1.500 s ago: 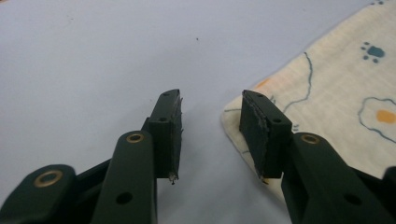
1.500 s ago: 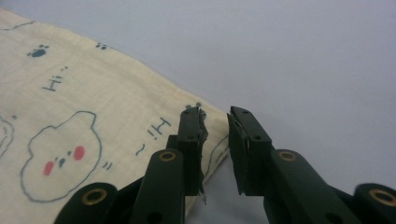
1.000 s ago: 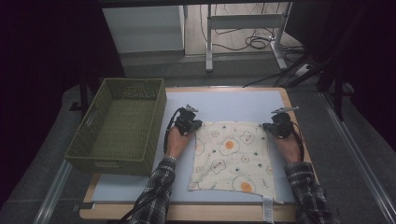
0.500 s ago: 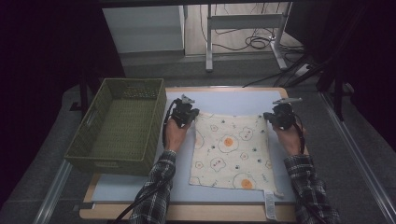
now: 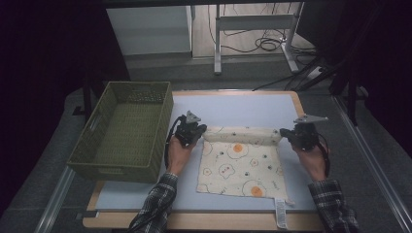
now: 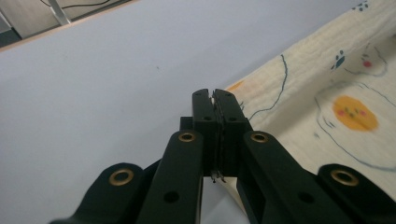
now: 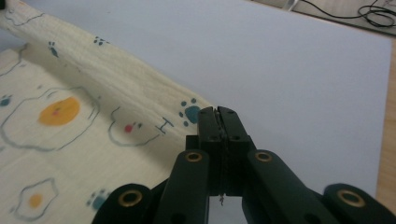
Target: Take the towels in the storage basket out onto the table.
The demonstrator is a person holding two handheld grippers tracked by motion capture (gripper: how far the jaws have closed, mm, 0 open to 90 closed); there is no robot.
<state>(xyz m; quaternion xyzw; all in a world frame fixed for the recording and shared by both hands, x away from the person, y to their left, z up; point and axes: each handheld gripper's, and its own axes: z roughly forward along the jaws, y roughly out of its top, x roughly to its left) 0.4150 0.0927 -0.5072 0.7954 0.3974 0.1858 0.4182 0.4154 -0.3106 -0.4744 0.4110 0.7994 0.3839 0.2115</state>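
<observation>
High view: a cream cloth (image 5: 240, 165) printed with fried eggs lies on the pale blue mat (image 5: 243, 104) that covers the desk, toward its right half, with a green woven basket (image 5: 124, 131) at the desk's left edge. The left gripper (image 5: 198, 130) and the right gripper (image 5: 286, 134) each pinch one far corner of the cloth, so its far edge is raised into a taut ridge between them while the near edge rests flat by the desk's near edge. Holding both corners at once keeps the edge straight, probably for folding it toward the person.

Left gripper view: the jaws of the left gripper (image 6: 214, 100) are pressed together with a thin layer of cloth (image 6: 327, 102) caught between them; the fabric stretches away to the right over the bare mat (image 6: 93, 84).

Right gripper view: the right gripper (image 7: 218, 114) is likewise clamped tight on the cloth (image 7: 93, 116) corner, beside a blue paw print, with the lifted edge running off to the upper left.
</observation>
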